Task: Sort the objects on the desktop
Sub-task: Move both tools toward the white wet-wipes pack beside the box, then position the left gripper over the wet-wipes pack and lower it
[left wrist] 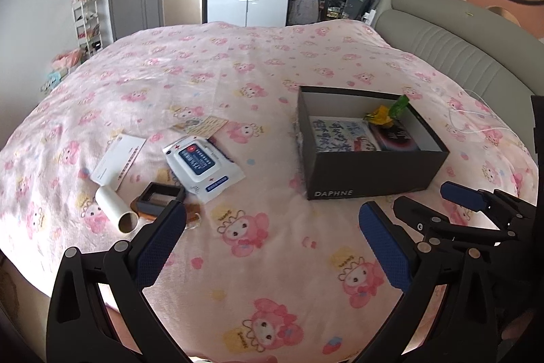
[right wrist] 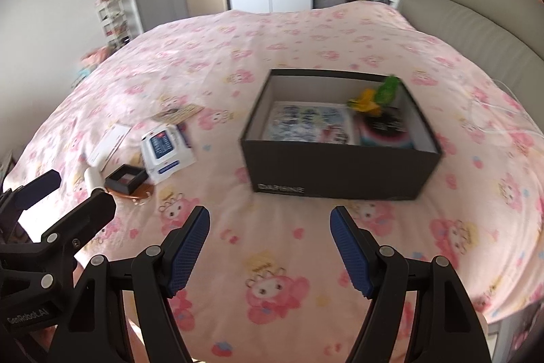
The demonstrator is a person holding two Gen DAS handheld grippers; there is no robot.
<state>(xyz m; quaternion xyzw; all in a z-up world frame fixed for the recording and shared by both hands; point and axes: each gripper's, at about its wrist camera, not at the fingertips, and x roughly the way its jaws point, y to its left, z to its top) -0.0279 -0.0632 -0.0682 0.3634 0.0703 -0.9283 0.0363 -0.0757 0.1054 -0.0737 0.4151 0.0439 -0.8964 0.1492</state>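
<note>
The pink cartoon-print bedspread (left wrist: 258, 63) carries everything. On it stands the landmark — a black rectangular cardboard shoebox (left wrist: 370, 169), lid off, already holding a printed blue-and-white packet (left wrist: 343, 133), a dark round-patterned item (left wrist: 396, 135) and a yellow-and-green toy (left wrist: 387, 113).

Unsorted items lie in a cluster well to the left of the shoebox:
- a white-and-blue soft wipes pack (left wrist: 200, 164), nearest the shoebox; judged light, pliable and slick, best pinched at a sealed edge;
- a white flat envelope-like card (left wrist: 117, 164), beyond the pack; thin, likely hard to lift off soft fabric except by an edge;
- a beige printed card (left wrist: 200, 125), behind the pack, same concern;
- a white paper roll with a cardboard core (left wrist: 112, 210), farthest from the shoebox; light, may roll, grip across its barrel;
- a small black square open tray (left wrist: 159, 198), touching the roll's near side; stiff, take by one wall;
- a small amber flat object (right wrist: 141, 193) beneath the tray, too indistinct to identify.

The left gripper (left wrist: 272, 240) stands wide apart and empty, in front of the shoebox; the right gripper (right wrist: 270, 247) likewise — wide, holding nothing.

The left view is sharp and reads the box lettering; the right view is blurred but shows more of the box interior and the amber object clear of the finger.
</note>
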